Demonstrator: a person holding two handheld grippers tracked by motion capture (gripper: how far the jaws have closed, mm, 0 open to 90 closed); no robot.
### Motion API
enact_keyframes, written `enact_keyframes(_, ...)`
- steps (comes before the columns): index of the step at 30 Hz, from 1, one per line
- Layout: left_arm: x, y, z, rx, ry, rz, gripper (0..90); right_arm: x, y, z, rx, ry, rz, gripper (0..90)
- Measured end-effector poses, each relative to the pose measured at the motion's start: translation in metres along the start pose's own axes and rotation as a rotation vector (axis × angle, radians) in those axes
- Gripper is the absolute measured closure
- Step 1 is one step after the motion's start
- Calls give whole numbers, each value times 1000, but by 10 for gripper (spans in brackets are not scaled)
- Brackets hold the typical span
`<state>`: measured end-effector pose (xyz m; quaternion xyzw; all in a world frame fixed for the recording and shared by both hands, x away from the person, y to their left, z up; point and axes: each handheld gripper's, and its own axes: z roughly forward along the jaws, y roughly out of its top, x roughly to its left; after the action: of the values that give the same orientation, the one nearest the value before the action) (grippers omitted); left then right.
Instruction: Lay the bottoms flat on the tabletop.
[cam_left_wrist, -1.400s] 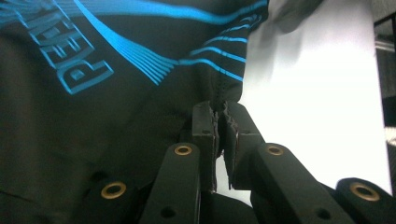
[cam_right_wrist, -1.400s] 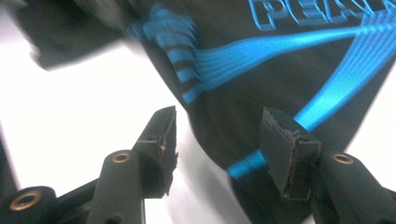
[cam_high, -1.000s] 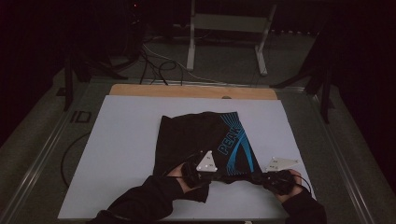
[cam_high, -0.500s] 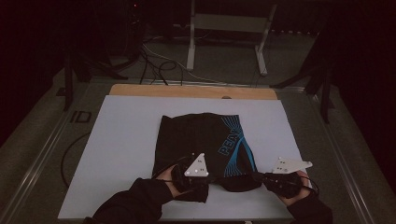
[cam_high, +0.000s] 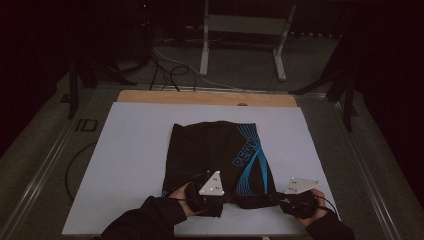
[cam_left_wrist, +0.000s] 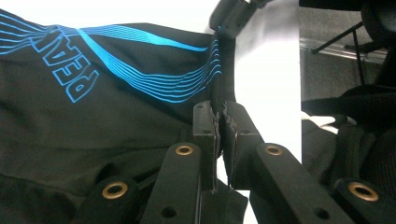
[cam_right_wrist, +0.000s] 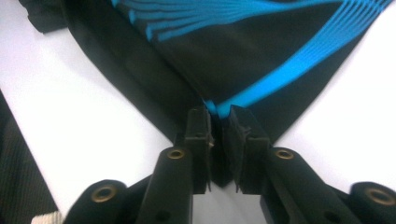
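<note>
A white sheet (cam_high: 135, 165) is covering most of the desk (cam_high: 200, 98), leaving a strip of pale wood showing along the far edge. Beyond it the room is lying in deep shadow: a grey floor, loose cables (cam_high: 165, 67) curling across it, and the white metal legs of a stand (cam_high: 240, 35).

A pair of black sports shorts (cam_high: 215, 150) is lying flat in the middle of the sheet, its near hem reaching the two hands. The fabric is looking smooth and slightly sheeny, with thin bright-blue lines sweeping across one leg and blue outlined lettering (cam_left_wrist: 70, 77) beside them.

The left claw (cam_left_wrist: 220, 135) is sitting together, clamped on the thick stitched edge of the shorts, which is standing up between its ridged black pads. The right claw (cam_right_wrist: 219, 133) is at the corner where a blue band meets the hem; its jaws have just been opening a little, though the cloth is sitting in the narrow gap between them and the pads appear to be pressing on it. A grey three-cornered plate (cam_high: 212, 183) is topping each gripper, and dark knitted sleeves (cam_high: 145, 222) are entering from the near edge.
</note>
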<state>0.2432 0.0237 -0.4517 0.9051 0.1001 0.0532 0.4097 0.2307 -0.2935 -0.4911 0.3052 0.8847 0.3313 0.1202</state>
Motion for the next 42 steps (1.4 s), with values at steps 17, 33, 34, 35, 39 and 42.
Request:
enact_keyframes(17,-4,-23,3,25,-61,-14,845,-1,-11,-27,-28,62,60,896)
enact_keyframes(33,-11,-38,24,109,-156,2,618,-6,-10,-27,-121,121,111,731)
enact_keyframes(34,-10,-38,23,105,-149,-1,570,-7,-10,-29,-134,132,122,712)
enact_keyframes(35,-9,-38,22,93,-146,-6,520,-8,-9,-30,-152,122,127,657)
enact_keyframes(39,-5,-37,16,61,-145,-18,362,-12,-7,-32,-208,92,153,448)
enact_keyframes(42,-2,-36,12,37,-134,-43,260,-13,-5,-30,-225,73,169,334)
